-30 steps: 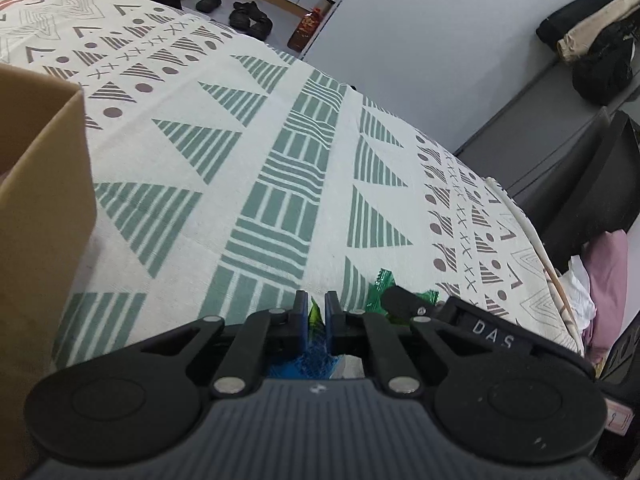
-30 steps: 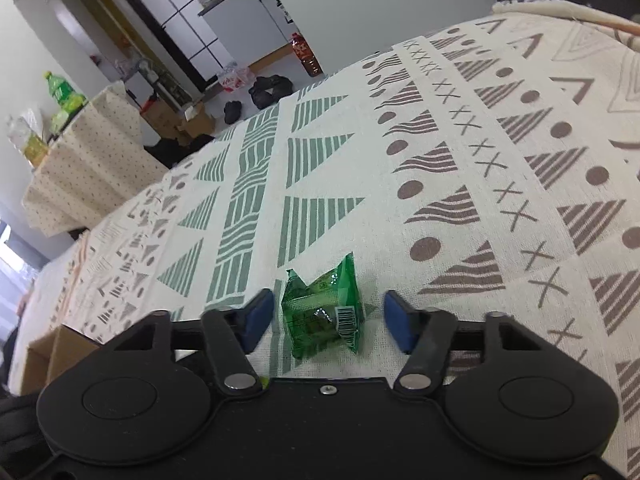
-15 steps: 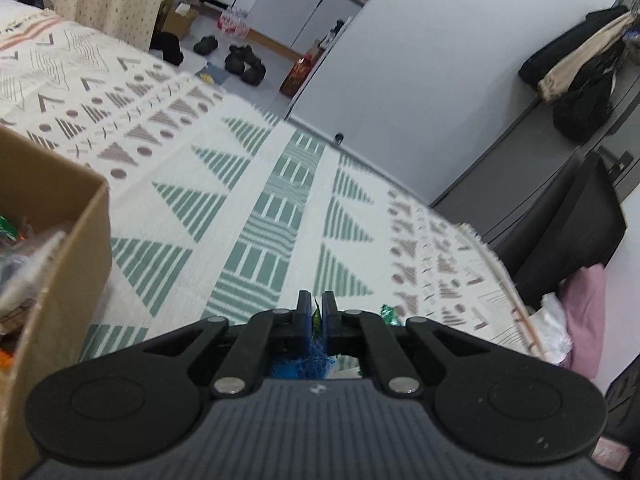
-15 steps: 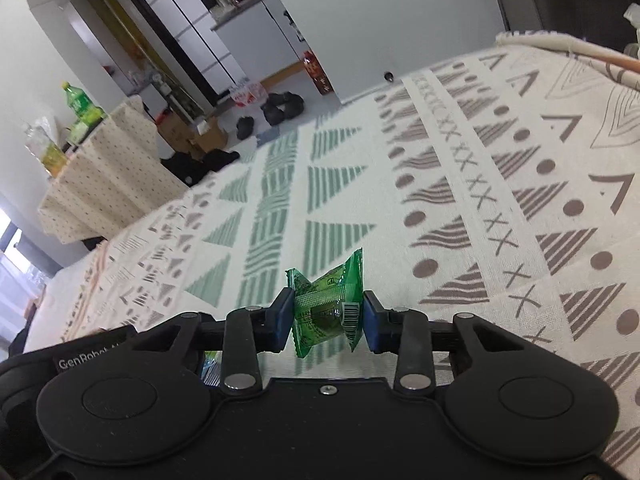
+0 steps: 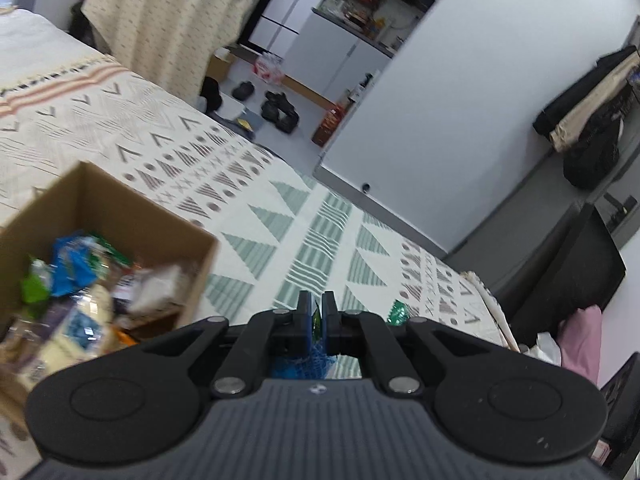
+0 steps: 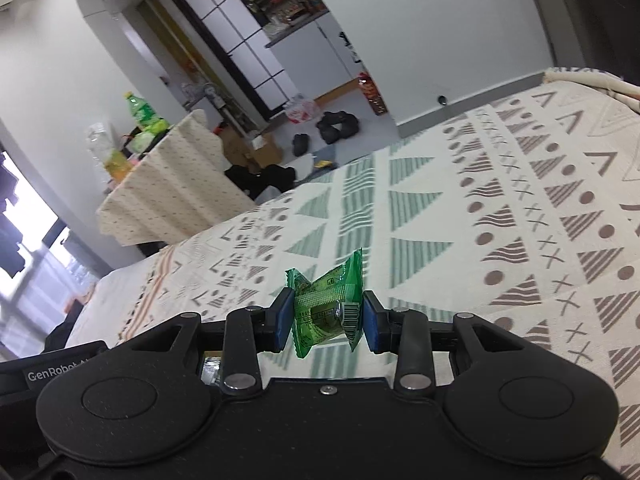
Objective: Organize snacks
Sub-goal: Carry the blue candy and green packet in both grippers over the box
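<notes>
My left gripper (image 5: 317,311) is shut on a thin snack packet (image 5: 316,354), blue and green, mostly hidden between and below the pads. An open cardboard box (image 5: 120,216) holding several snack packets stands on the patterned bedspread (image 5: 280,216) to the left of it. My right gripper (image 6: 326,314) is shut on a green snack packet (image 6: 326,312) and holds it above the bedspread (image 6: 500,220). A tip of that green packet (image 5: 398,312) shows at the right in the left wrist view.
The bed's far edge drops to a floor with shoes (image 5: 280,110) and a bottle (image 5: 332,126). A cloth-covered table (image 6: 172,188) with bottles stands beyond the bed. A dark cabinet (image 5: 560,272) stands right of the bed.
My right gripper closed on the green packet and lifted it off the bedspread. My left gripper rose with its packet, bringing the box's inside into view.
</notes>
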`<control>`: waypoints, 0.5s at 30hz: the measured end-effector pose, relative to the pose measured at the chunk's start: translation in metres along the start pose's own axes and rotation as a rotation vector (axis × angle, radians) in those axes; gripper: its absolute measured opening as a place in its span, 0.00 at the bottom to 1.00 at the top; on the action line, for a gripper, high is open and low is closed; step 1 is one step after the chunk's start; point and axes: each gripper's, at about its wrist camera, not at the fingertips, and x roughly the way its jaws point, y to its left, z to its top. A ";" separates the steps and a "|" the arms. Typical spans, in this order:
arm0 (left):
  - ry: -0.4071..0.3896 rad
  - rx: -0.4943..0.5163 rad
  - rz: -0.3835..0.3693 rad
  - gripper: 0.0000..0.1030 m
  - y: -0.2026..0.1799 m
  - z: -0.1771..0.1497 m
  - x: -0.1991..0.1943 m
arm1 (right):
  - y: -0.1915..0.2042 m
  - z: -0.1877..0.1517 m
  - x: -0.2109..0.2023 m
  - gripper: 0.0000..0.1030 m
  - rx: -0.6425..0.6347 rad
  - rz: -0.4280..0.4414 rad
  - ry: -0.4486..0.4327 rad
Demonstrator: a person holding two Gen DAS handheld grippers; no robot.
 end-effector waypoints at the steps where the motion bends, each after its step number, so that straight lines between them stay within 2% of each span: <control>1: -0.010 -0.005 0.006 0.04 0.002 0.003 -0.005 | 0.003 0.000 -0.001 0.34 -0.003 0.006 -0.001; 15: -0.121 -0.041 0.083 0.04 0.047 0.042 -0.076 | 0.073 -0.018 -0.016 0.34 -0.129 0.115 -0.004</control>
